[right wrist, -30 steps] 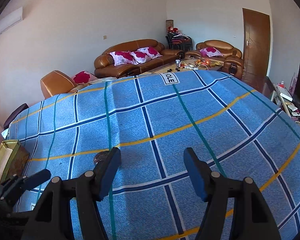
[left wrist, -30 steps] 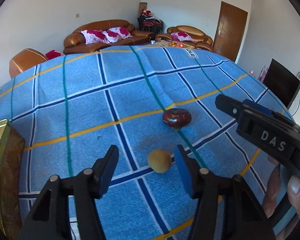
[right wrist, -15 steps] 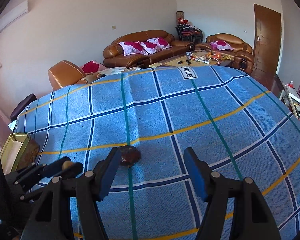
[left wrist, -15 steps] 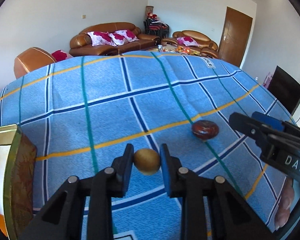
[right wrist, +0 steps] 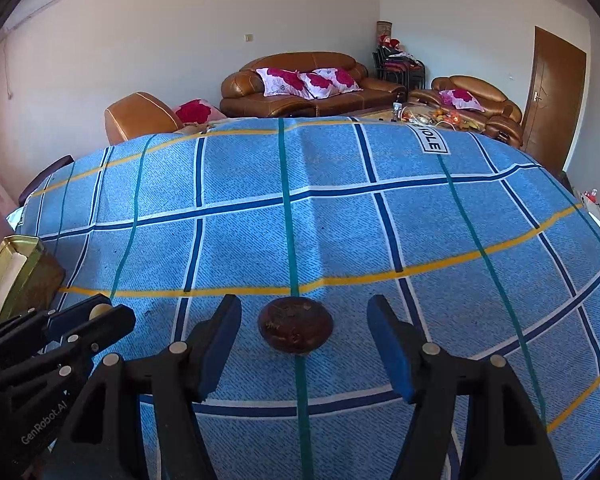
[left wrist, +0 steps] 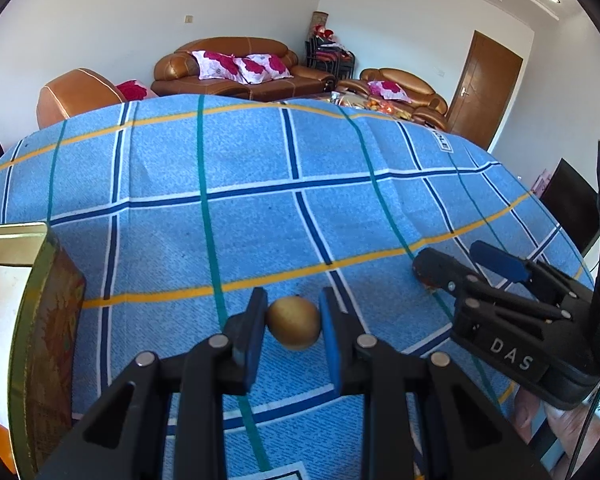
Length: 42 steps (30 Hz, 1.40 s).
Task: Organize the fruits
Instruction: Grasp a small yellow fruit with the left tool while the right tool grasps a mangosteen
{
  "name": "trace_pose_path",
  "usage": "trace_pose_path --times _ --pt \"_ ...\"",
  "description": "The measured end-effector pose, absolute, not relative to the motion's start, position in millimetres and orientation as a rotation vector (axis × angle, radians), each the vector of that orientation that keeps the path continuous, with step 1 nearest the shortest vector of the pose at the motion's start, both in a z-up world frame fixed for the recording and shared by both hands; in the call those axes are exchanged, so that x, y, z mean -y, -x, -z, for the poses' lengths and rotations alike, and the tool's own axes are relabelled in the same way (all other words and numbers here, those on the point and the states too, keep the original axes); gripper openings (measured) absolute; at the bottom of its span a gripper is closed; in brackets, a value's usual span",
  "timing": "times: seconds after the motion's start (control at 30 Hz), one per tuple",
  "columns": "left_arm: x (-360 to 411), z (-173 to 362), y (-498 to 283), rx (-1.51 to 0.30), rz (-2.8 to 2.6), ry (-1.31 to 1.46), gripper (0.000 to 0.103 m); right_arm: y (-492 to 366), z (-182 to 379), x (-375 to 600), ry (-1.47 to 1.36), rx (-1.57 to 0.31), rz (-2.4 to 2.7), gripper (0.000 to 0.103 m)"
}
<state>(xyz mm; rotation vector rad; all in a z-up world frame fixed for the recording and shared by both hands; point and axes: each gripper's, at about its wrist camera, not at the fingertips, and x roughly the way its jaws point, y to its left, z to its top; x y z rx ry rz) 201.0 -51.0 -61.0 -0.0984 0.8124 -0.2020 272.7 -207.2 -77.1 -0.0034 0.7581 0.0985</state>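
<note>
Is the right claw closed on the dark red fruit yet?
No. In the right wrist view the right claw is open, its pads clear of the dark red fruit on both sides.

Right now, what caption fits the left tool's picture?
Left tool shut on a yellow fruit above the blue checked cloth, open right tool nearby.

Surface is covered by a blue plaid cloth [right wrist: 380, 240]. A dark red-brown fruit [right wrist: 296, 329] rests on it at 6 o'clock; a gold tin box [right wrist: 18, 276] sits at 9 o'clock.
</note>
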Motion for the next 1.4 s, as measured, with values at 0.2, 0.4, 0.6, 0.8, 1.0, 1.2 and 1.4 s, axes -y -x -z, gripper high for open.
trace_pose_path --times 0.2,0.4,0.6,0.8,1.0,1.2,1.4 --pt "52 60 -202 -0.817 0.198 0.100 0.028 -283 86 214 -0.056 -0.823 -0.137 0.059" --pt "48 59 -200 -0.806 0.192 0.119 0.028 -285 91 212 -0.047 -0.855 -0.161 0.043" --pt "43 55 -196 -0.774 0.184 0.131 0.028 -277 86 210 -0.043 -0.821 -0.203 0.042" --pt "44 49 -190 -0.738 0.178 0.104 0.028 -267 79 210 -0.036 -0.777 -0.234 0.042" --pt "45 45 -185 -0.707 0.173 0.092 0.028 -258 72 209 -0.042 -0.727 -0.272 0.042" --pt "47 42 -182 -0.678 0.171 0.079 0.028 -248 64 203 -0.014 -0.666 -0.292 0.043" --pt "50 37 -175 -0.637 0.168 0.057 0.028 -235 57 196 0.019 -0.596 -0.302 0.043"
